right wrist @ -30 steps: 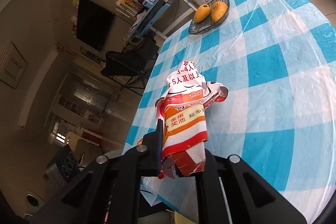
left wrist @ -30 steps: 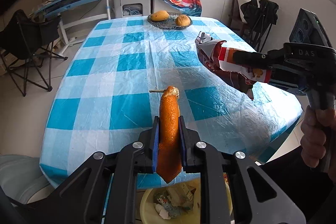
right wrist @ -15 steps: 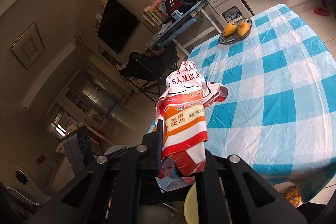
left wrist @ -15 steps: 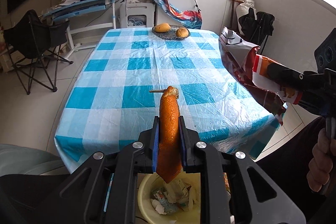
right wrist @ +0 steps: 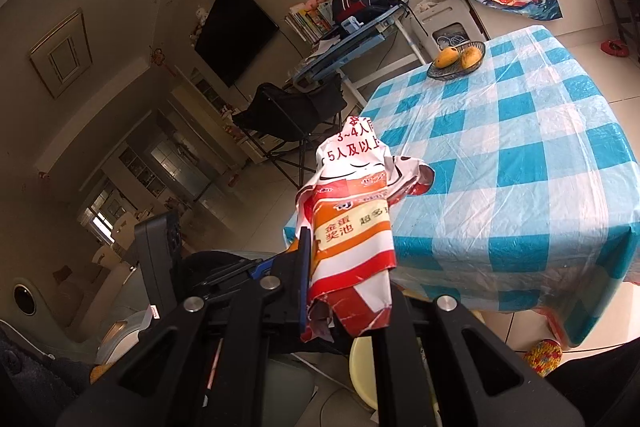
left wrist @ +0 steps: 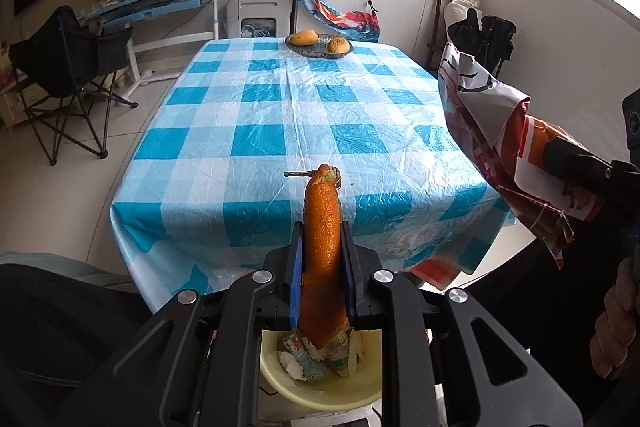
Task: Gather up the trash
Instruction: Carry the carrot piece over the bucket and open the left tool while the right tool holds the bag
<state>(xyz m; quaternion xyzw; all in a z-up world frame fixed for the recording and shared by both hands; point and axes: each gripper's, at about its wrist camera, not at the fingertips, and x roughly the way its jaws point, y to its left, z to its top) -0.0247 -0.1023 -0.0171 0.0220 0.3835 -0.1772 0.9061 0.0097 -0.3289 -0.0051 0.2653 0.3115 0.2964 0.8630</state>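
Trash in hand, not yet binned: orange peel [left wrist: 322,251] pinched in left claw [left wrist: 322,259] directly above the yellow bin [left wrist: 320,393]; printed wrapper [right wrist: 352,227] pinched in right claw [right wrist: 348,267], beside table [left wrist: 256,131]. Judged remaining: both drops. Table shows only a fruit dish [left wrist: 319,47].

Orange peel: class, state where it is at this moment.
In the left wrist view, the orange peel stands clamped in the left gripper, above the yellow bin, off the table's near edge.
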